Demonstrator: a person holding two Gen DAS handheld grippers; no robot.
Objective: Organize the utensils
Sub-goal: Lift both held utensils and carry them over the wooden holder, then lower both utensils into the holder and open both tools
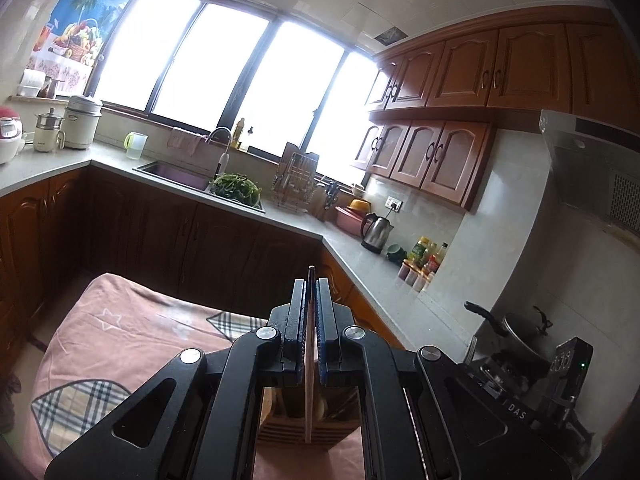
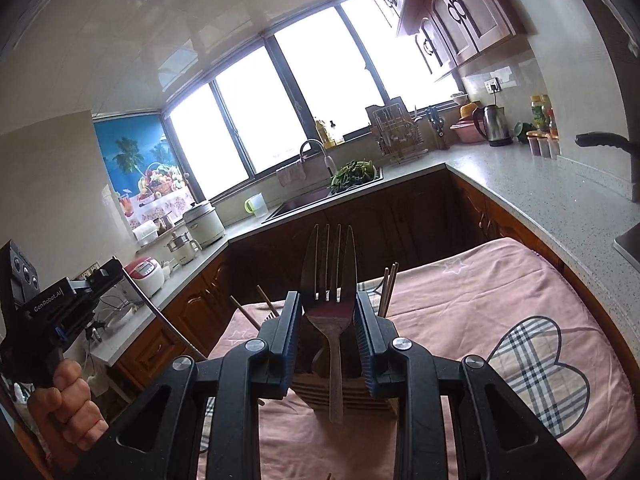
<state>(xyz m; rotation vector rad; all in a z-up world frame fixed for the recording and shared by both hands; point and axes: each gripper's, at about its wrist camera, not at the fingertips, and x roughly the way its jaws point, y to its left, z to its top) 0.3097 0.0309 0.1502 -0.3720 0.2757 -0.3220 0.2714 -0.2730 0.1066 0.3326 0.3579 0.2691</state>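
My left gripper (image 1: 311,286) is shut on a thin flat utensil (image 1: 310,364), seen edge-on and upright; its dark tip pokes above the jaws and its pale shaft hangs down over a wooden slatted utensil holder (image 1: 276,432). My right gripper (image 2: 328,300) is shut on a metal fork (image 2: 329,276), tines up, its handle hanging down over the same wooden holder (image 2: 308,392). Several chopsticks (image 2: 389,288) stand in the holder. The left gripper also shows at the left of the right wrist view (image 2: 116,270), held by a hand, with its utensil's blade slanting down.
The holder stands on a table with a pink cloth (image 2: 460,320) bearing plaid hearts. Behind runs an L-shaped counter (image 1: 360,264) with a sink (image 1: 180,174), greens, a dish rack (image 1: 296,180), a kettle (image 1: 376,232) and bottles. A pot (image 1: 520,332) sits at the right.
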